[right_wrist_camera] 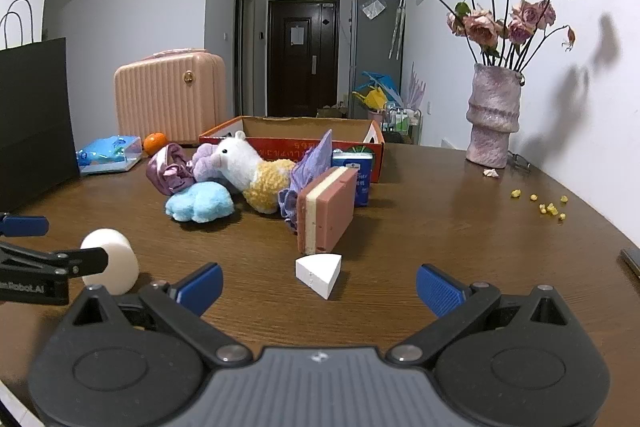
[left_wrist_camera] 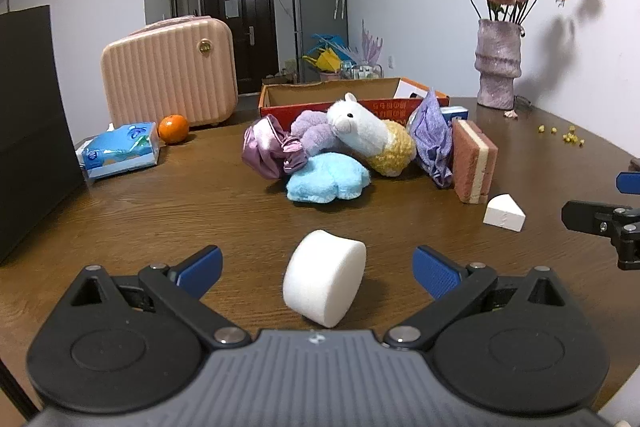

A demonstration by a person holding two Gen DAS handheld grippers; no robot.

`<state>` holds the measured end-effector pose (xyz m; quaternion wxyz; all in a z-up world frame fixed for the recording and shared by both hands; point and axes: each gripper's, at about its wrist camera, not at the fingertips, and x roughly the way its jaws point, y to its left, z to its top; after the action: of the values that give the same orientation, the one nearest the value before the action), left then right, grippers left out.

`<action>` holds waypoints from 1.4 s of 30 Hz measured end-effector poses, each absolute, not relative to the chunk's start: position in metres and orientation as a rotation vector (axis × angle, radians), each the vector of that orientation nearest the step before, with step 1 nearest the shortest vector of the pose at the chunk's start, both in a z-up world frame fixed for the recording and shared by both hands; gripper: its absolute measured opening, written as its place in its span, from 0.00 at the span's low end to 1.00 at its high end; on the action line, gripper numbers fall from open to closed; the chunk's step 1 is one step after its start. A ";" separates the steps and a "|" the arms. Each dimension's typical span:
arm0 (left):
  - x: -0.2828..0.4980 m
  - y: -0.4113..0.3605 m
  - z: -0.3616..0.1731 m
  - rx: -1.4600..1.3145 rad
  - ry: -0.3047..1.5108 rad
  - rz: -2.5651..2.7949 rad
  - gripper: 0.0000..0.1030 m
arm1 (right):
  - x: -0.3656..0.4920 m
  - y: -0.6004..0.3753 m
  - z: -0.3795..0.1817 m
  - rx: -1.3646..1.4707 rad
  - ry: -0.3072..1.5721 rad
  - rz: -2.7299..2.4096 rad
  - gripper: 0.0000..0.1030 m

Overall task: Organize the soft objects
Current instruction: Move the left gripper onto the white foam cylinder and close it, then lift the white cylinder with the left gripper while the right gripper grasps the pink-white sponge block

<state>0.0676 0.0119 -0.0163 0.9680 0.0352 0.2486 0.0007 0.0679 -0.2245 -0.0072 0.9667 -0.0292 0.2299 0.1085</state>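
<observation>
A white round sponge (left_wrist_camera: 325,277) stands on edge on the wooden table between the open fingers of my left gripper (left_wrist_camera: 318,273); it also shows in the right wrist view (right_wrist_camera: 114,261). A white wedge sponge (right_wrist_camera: 319,274) lies just ahead of my open right gripper (right_wrist_camera: 320,285), and it shows in the left wrist view (left_wrist_camera: 504,213). Behind lie a blue plush (left_wrist_camera: 326,183), a white and yellow alpaca plush (left_wrist_camera: 370,137), purple cloths (left_wrist_camera: 272,147), and a pink sponge block (left_wrist_camera: 474,161) standing upright. An orange cardboard box (left_wrist_camera: 344,101) stands behind the pile.
A pink suitcase (left_wrist_camera: 168,71), an orange (left_wrist_camera: 173,129) and a blue tissue pack (left_wrist_camera: 120,149) sit at back left. A black bag (left_wrist_camera: 28,123) stands at the left edge. A vase of dried roses (left_wrist_camera: 498,63) is at back right, with yellow crumbs (right_wrist_camera: 544,205) near it.
</observation>
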 end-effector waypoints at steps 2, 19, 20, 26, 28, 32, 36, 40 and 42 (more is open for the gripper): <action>0.075 0.012 -0.019 0.071 0.517 -0.001 1.00 | 0.073 -0.224 -0.009 -0.057 0.473 0.220 1.00; 0.109 0.015 -0.042 0.015 0.633 -0.060 0.29 | 0.098 -0.219 -0.022 -0.046 0.526 0.226 1.00; 0.108 0.015 -0.043 0.013 0.630 -0.060 0.29 | 0.099 -0.219 -0.023 -0.046 0.529 0.227 1.00; 0.105 0.015 -0.040 0.008 0.611 -0.068 0.29 | 0.103 -0.216 -0.026 -0.051 0.545 0.230 1.00; 0.105 0.015 -0.039 0.008 0.608 -0.067 0.29 | 0.104 -0.216 -0.027 -0.053 0.547 0.231 1.00; 0.104 0.015 -0.035 0.005 0.593 -0.068 0.29 | 0.109 -0.214 -0.027 -0.060 0.551 0.232 1.00; 0.103 0.015 -0.030 0.005 0.571 -0.060 0.29 | 0.114 -0.212 -0.026 -0.066 0.553 0.233 1.00; 0.104 0.016 -0.022 0.007 0.547 -0.048 0.29 | 0.121 -0.210 -0.025 -0.069 0.549 0.236 1.00; 0.104 0.016 -0.017 0.010 0.532 -0.041 0.29 | 0.125 -0.208 -0.024 -0.073 0.548 0.238 1.00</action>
<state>0.1044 0.0160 -0.0173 0.9646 0.0052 0.2627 -0.0205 0.1251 -0.2078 -0.0241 0.9551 -0.0362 0.2698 0.1173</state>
